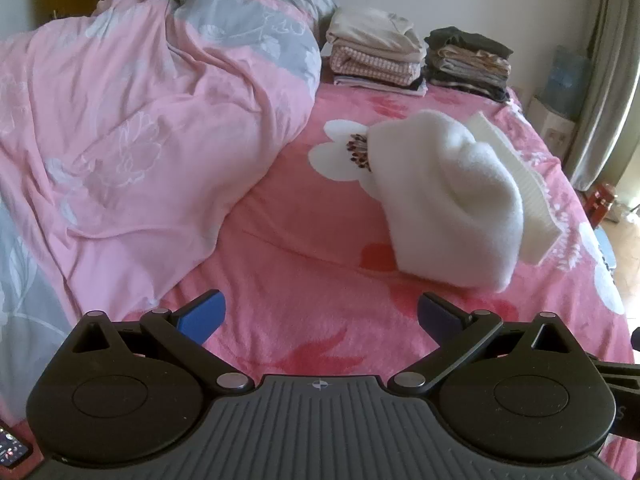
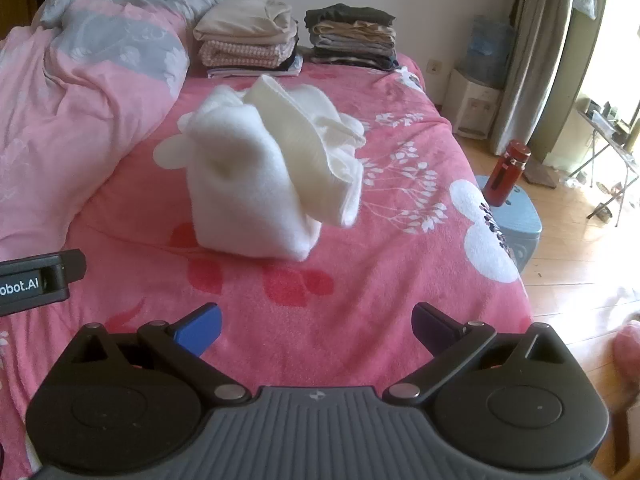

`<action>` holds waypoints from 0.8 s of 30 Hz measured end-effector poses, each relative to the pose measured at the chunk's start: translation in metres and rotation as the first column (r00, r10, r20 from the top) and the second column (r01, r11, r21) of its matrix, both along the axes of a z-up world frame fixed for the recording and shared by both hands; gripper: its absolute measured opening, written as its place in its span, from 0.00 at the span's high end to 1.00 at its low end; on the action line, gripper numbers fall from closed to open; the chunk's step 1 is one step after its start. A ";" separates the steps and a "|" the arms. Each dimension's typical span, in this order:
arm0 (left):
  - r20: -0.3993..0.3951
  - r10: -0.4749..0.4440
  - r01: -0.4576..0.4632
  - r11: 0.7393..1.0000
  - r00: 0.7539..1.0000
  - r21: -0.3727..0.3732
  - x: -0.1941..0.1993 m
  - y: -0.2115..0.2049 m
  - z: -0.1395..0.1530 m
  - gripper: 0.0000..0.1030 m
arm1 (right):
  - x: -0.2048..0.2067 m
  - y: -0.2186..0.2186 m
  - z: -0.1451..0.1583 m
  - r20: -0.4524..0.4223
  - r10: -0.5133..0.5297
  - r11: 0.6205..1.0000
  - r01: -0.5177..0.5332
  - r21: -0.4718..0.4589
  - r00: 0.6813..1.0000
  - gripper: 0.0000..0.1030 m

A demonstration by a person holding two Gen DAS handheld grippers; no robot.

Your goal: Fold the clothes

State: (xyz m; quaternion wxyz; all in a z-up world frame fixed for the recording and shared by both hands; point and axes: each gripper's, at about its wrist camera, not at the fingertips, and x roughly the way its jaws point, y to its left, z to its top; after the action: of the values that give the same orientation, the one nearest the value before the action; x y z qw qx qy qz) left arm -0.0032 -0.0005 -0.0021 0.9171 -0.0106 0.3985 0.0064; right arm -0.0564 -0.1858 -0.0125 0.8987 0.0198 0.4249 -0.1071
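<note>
The left gripper (image 1: 320, 314) has its fingers spread wide with nothing between them, only the pink floral blanket (image 1: 304, 272) beneath; the right gripper (image 2: 316, 326) is spread and empty likewise; ahead of both pairs of fingertips, apart from them, a white fleece garment (image 2: 248, 184) sits in a loose bundle on the blanket, a ribbed cream piece (image 2: 304, 148) draped against its far side; it looks at most half folded and is judged the piece in hand; beyond it, at the far edge of the bed, a light stack (image 1: 376, 52) and a dark stack (image 1: 468, 62) of folded clothes suggest most of the work is done; a rumpled pink duvet (image 1: 132, 112) lies left of the fingers.
</note>
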 end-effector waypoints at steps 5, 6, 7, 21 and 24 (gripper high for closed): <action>0.007 0.001 -0.002 1.000 1.000 0.003 0.000 0.000 0.000 0.00 | 0.001 -0.001 -0.001 -0.004 -0.005 1.000 0.005 0.004 1.000 0.00; 0.008 0.001 -0.001 1.000 1.000 0.004 0.000 0.000 0.000 0.00 | 0.001 -0.002 -0.001 -0.004 -0.004 1.000 0.004 0.005 1.000 0.00; 0.008 0.001 -0.001 1.000 1.000 0.005 0.000 0.000 0.000 0.00 | 0.000 -0.002 -0.001 -0.004 -0.005 1.000 0.005 0.005 1.000 0.00; 0.006 -0.004 0.004 1.000 1.000 0.012 0.000 0.000 0.000 0.00 | 0.000 -0.002 0.000 -0.003 -0.010 1.000 0.010 0.008 1.000 0.00; 0.005 -0.003 0.003 1.000 1.000 0.012 0.000 0.000 0.000 0.00 | 0.000 -0.002 -0.001 -0.003 -0.010 1.000 0.010 0.008 1.000 0.00</action>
State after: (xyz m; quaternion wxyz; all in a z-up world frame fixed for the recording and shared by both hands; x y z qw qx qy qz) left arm -0.0034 -0.0009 -0.0025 0.9182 -0.0044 0.3960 0.0074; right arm -0.0561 -0.1878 -0.0133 0.8974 0.0252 0.4265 -0.1102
